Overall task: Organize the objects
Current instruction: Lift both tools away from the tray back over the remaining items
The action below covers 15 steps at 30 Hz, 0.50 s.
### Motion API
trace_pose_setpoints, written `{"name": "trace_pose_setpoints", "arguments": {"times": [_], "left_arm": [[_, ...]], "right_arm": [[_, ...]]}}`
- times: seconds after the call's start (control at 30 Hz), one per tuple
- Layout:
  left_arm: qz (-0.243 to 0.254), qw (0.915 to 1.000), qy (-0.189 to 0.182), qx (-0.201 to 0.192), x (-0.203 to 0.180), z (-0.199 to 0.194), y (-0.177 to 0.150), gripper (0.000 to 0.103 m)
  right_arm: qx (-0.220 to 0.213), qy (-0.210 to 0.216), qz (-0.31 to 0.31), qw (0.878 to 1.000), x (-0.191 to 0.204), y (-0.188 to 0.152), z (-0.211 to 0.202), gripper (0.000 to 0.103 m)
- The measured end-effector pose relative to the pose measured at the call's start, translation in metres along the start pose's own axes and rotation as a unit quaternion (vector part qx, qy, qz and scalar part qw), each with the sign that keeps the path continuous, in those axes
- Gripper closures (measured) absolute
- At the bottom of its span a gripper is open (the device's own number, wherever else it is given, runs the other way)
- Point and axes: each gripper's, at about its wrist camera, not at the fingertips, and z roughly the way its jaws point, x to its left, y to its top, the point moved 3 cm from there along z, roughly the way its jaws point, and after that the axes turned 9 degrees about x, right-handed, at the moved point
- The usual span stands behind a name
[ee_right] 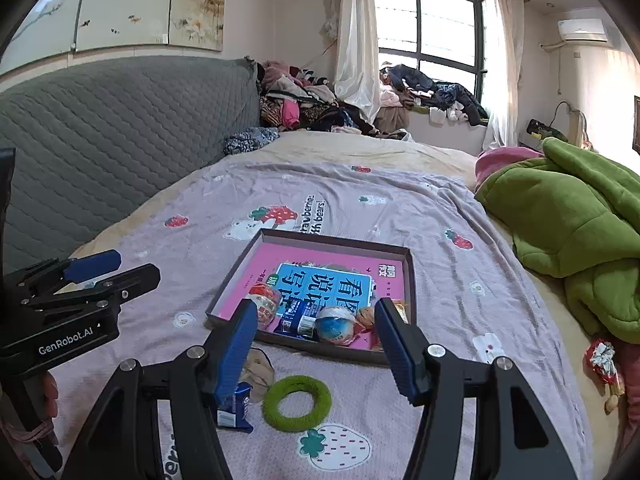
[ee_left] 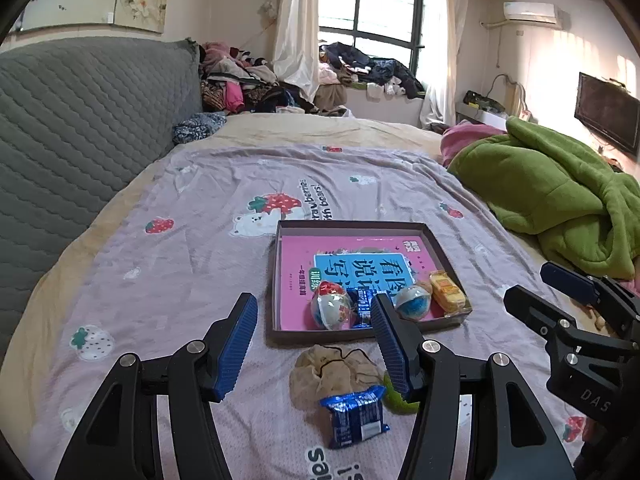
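Left wrist view: left gripper (ee_left: 314,344) wide, empty, above bed; blue packet (ee_left: 354,416) and beige scrunchie (ee_left: 334,372) just below, tray (ee_left: 438,248) beyond. Right gripper (ee_right: 316,344) wide, empty; green ring (ee_right: 297,403) beneath between fingers, tray just ahead holding book (ee_right: 320,276), balls, snacks.

I count one shallow dark cardboard box (ee_left: 434,240). One pink paperback book (ee_left: 304,264) inside. Two clear round capsule balls: one red-white (ee_left: 330,310), one blue-white (ee_left: 412,302). Two blue foil snack packets: one in box (ee_right: 296,320), one on bed (ee_left: 356,416). One yellow wrapped cake (ee_left: 448,290). One fuzzy green ring (ee_right: 297,403). One beige fabric scrunchie (ee_left: 332,372). I see two grippers, blue-padded: left (ee_left: 316,344), right (ee_right: 316,348).
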Motion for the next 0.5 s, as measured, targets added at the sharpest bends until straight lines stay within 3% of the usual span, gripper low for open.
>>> {"name": "trace_pose_setpoints", "arguments": {"times": [0.5], "left_arm": [[0.002,0.9992,-0.009,0.039,0.001,-0.006,-0.037,0.043]], "right_arm": [[0.033,-0.011,0.007,0.999,-0.004,-0.035,-0.008,0.042]]}}
